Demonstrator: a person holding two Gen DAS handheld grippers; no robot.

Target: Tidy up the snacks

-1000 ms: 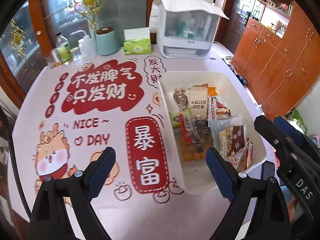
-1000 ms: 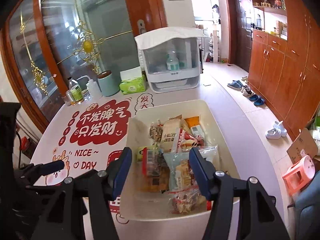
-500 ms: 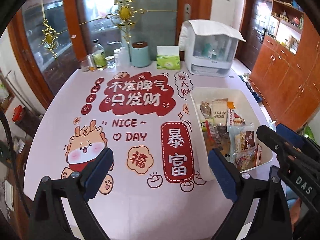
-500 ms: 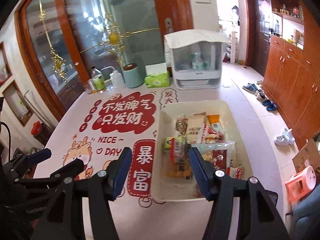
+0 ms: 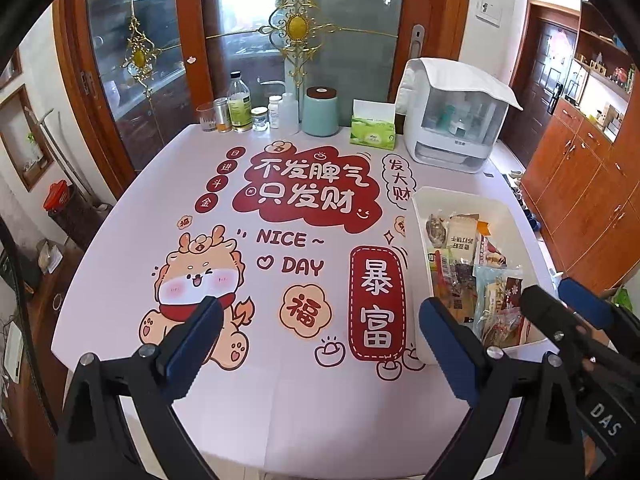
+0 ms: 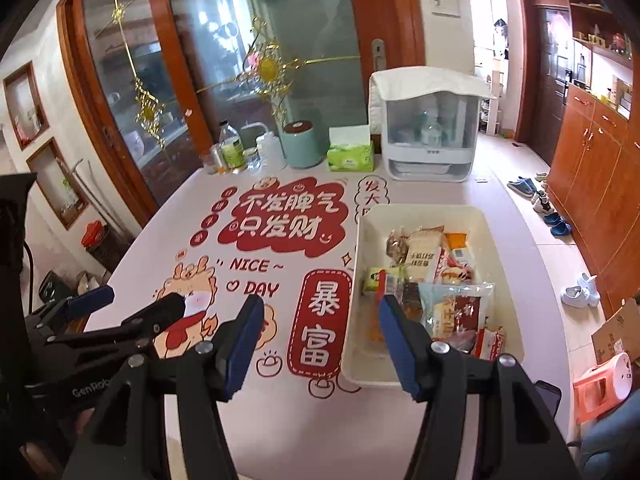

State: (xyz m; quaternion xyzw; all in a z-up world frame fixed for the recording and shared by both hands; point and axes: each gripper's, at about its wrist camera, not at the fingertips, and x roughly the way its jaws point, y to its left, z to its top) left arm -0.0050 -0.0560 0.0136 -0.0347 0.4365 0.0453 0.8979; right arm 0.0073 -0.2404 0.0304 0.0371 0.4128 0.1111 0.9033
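A white bin [image 5: 421, 240] [image 6: 361, 280] sits on the right side of the printed tablecloth, filled with several snack packets [image 5: 464, 240] [image 6: 426, 258]. My left gripper [image 5: 316, 320] hovers above the tablecloth left of the bin, its jaws opening with nothing between them. My right gripper [image 6: 320, 312] is open and empty, held above the bin's near left corner. In the left wrist view the right gripper [image 5: 560, 308] shows over the bin's near end. The left gripper [image 6: 132, 312] appears at the left edge of the right wrist view.
Along the table's far edge stand several bottles and jars [image 5: 240, 108], a teal canister [image 5: 320, 114], a green tissue box [image 5: 373, 130] and a white covered cabinet [image 5: 454, 128]. Shoes [image 6: 554, 216] and a pink stool [image 6: 600, 384] lie on the floor to the right.
Both grippers have drawn back and upward from the bin, so much more of the table shows. The left jaws stand slightly wider.
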